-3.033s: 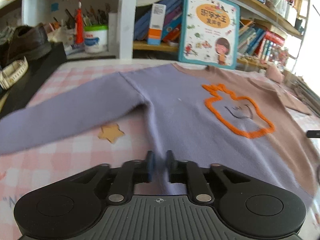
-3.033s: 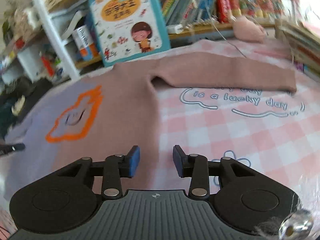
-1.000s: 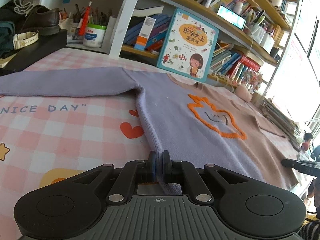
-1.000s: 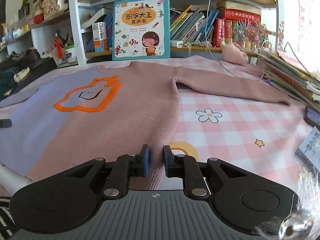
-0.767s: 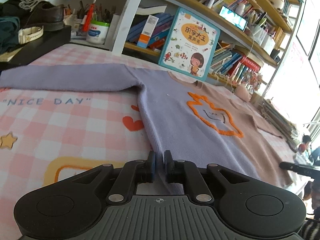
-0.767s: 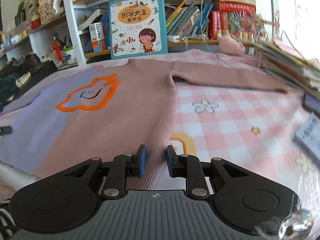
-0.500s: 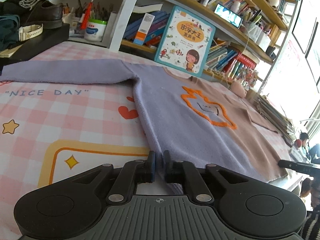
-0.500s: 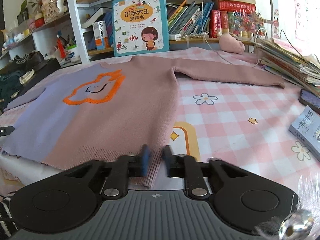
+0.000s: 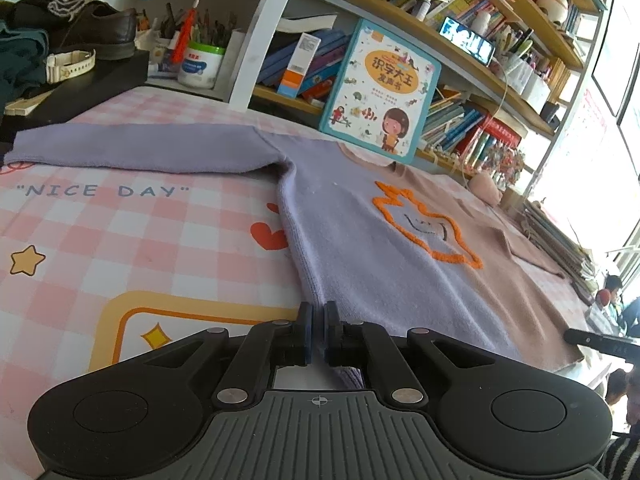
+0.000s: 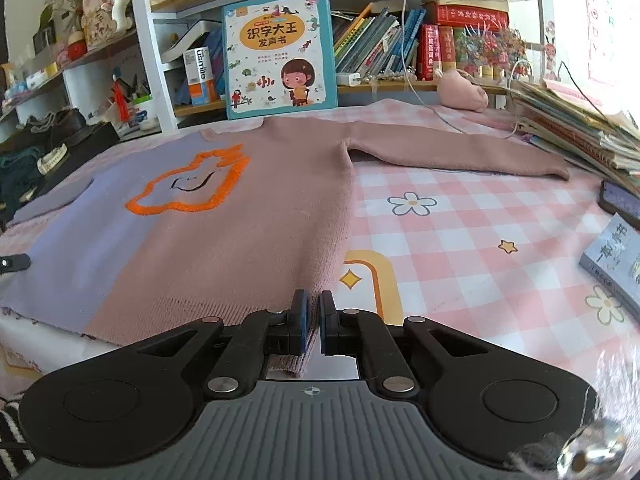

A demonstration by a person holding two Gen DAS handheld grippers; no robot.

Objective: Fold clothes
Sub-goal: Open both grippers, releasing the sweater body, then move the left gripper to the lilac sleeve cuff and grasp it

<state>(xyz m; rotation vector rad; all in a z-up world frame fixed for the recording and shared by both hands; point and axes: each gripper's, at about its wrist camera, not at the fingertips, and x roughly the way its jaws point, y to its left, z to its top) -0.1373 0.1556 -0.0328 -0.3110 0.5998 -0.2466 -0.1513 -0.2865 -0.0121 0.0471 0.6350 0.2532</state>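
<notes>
Sweater (image 9: 360,240) hem corners pinched by left gripper (image 9: 319,322) and right gripper (image 10: 313,316).

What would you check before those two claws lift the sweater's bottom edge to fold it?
1. Left claw shut on the purple hem corner: ok.
2. Right claw shut on the pink hem corner: ok, cloth shows between its pads.
3. Sweater lying flat with no big wrinkles: ok.
4. Both sleeves spread out sideways, purple sleeve and pink sleeve: ok.
5. Nothing lying on the sweater: ok.
6. Room beyond the collar, where the picture book stands close: cannot tell.
</notes>
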